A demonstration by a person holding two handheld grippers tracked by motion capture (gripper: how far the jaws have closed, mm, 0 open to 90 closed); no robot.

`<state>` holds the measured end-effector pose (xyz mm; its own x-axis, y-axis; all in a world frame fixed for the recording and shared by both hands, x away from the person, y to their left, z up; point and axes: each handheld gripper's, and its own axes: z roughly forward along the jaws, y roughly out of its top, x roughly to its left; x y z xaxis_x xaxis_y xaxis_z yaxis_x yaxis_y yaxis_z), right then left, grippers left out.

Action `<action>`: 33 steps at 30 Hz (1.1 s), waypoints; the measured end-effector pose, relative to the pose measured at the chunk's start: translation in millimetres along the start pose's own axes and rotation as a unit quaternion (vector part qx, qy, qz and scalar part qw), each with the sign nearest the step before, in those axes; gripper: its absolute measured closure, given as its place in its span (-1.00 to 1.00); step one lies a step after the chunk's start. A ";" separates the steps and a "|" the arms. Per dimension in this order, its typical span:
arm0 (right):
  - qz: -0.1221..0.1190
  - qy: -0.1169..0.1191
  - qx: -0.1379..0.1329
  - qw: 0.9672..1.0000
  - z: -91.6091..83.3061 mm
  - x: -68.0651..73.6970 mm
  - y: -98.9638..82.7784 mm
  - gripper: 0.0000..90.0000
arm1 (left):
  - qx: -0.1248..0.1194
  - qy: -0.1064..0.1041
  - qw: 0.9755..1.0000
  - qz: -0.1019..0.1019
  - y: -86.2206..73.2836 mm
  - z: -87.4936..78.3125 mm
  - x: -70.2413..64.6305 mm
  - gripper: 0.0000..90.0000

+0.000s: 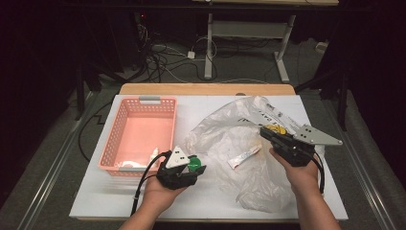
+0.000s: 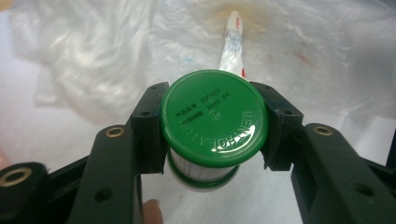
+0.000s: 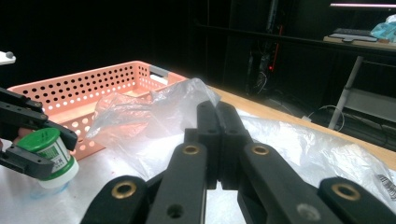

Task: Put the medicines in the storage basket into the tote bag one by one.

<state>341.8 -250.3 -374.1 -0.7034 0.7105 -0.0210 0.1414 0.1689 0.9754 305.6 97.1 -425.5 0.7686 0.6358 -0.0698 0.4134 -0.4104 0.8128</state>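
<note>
A small white jar with a green lid [image 2: 214, 119] is gripped at its sides by my left gripper [image 2: 214, 125], whose pads press on the lid's rim. The same jar [image 1: 194, 164] and left gripper [image 1: 192, 168] hang just right of the pink basket's front corner. From the right gripper view the jar [image 3: 49, 149] stands upright in those jaws. My right gripper [image 3: 217, 114] has its jaws together, pinching a raised fold of the clear plastic bag [image 3: 154, 116]. The bag [image 1: 230, 143] spreads over the table's right half, with my right gripper [image 1: 265, 132] at its lifted edge.
The pink perforated basket [image 1: 111, 139] sits at the left of the white tabletop, with a small white item [image 1: 154, 154] in its near corner. A white tube [image 1: 244, 156] lies inside the bag, also seen as a tube [image 2: 232, 42] beyond the jar. Cables and desk legs lie beyond the far edge.
</note>
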 end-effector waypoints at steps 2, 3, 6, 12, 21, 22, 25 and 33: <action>-0.002 0.001 0.001 1.000 0.8 0.4 -0.4 1.00 | 0.002 -0.001 1.000 0.006 5.5 7.2 -3.6 0.11; -0.001 0.002 0.002 1.000 1.1 0.8 -0.6 1.00 | 0.004 -0.002 1.000 0.011 9.0 12.9 -6.5 0.11; -0.004 0.003 0.004 1.000 2.5 1.6 -1.3 1.00 | 0.006 -0.006 1.000 0.018 17.2 28.0 -13.3 0.11; -0.003 0.006 0.003 1.000 3.4 4.1 -0.6 1.00 | 0.011 -0.003 1.000 0.029 34.4 64.5 -24.0 0.11; -0.005 0.010 0.002 1.000 3.9 5.1 -0.3 1.00 | -0.003 0.022 0.999 0.026 58.6 109.1 -22.6 0.11; -0.005 0.010 0.002 1.000 3.9 5.1 -0.2 1.00 | -0.003 0.021 0.999 0.024 61.0 113.1 -21.1 0.11; -0.005 0.010 -0.001 1.000 3.8 4.7 0.0 1.00 | -0.006 0.024 1.000 0.016 68.0 124.6 -18.2 0.11; -0.001 0.010 0.000 1.000 4.6 3.5 -1.1 1.00 | -0.015 0.041 0.999 0.014 75.7 148.6 -19.1 0.11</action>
<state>342.4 -244.9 -376.2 -0.7169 0.6969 -0.0191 0.1404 0.1712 0.9752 394.7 -43.2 -448.6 0.7361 0.6769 -0.0006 0.3776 -0.4099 0.8303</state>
